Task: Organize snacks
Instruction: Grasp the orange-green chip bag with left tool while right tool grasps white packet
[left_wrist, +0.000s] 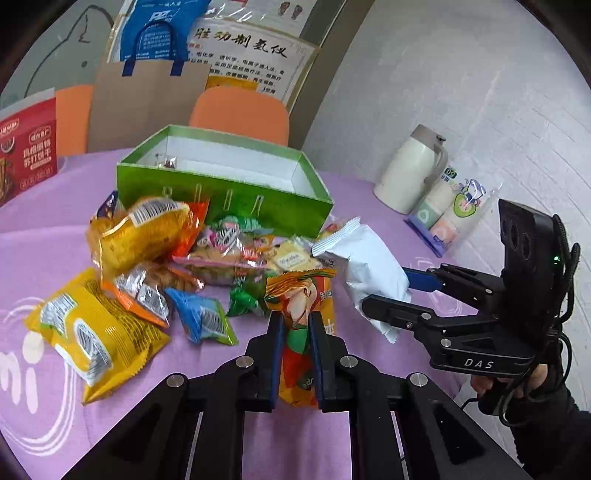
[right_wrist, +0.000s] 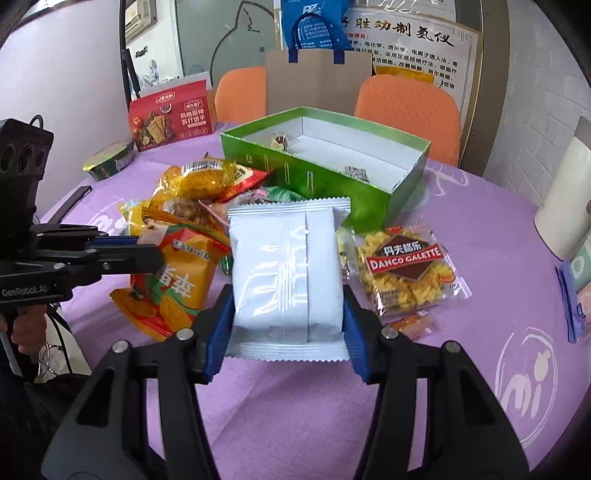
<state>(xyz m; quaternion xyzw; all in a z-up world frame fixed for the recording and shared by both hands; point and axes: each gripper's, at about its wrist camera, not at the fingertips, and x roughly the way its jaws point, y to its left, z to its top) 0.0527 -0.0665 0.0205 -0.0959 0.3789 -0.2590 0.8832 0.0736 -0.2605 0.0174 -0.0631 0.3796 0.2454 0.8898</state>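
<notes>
The left gripper (left_wrist: 297, 332) has its jaws pressed against the two sides of an orange snack packet (left_wrist: 306, 314), whose long axis runs along the fingers, one crimped end pointing away toward the green box (left_wrist: 221, 199) and the other end back between the finger bases. In the right wrist view the same orange snack packet (right_wrist: 173, 280) leans over the purple tablecloth (right_wrist: 480, 229), the left gripper (right_wrist: 147, 254) reaching it from the left. The right gripper (right_wrist: 286, 321) has its jaws clamped on a white packet (right_wrist: 284, 266); this pouch stands nearly upright in that view, back seam facing the camera, long axis lined up with the fingers and its far serrated edge pointing toward the green box (right_wrist: 325, 177). From the left wrist view the white packet (left_wrist: 373, 273) sits in the right gripper (left_wrist: 384, 295) beside the snack pile, near the box's corner. The box lies open on the tablecloth behind the pile, with a few small wrapped sweets (right_wrist: 280, 142) inside. A Danco Galette packet (right_wrist: 406, 269) lies flat just right of the white packet.
</notes>
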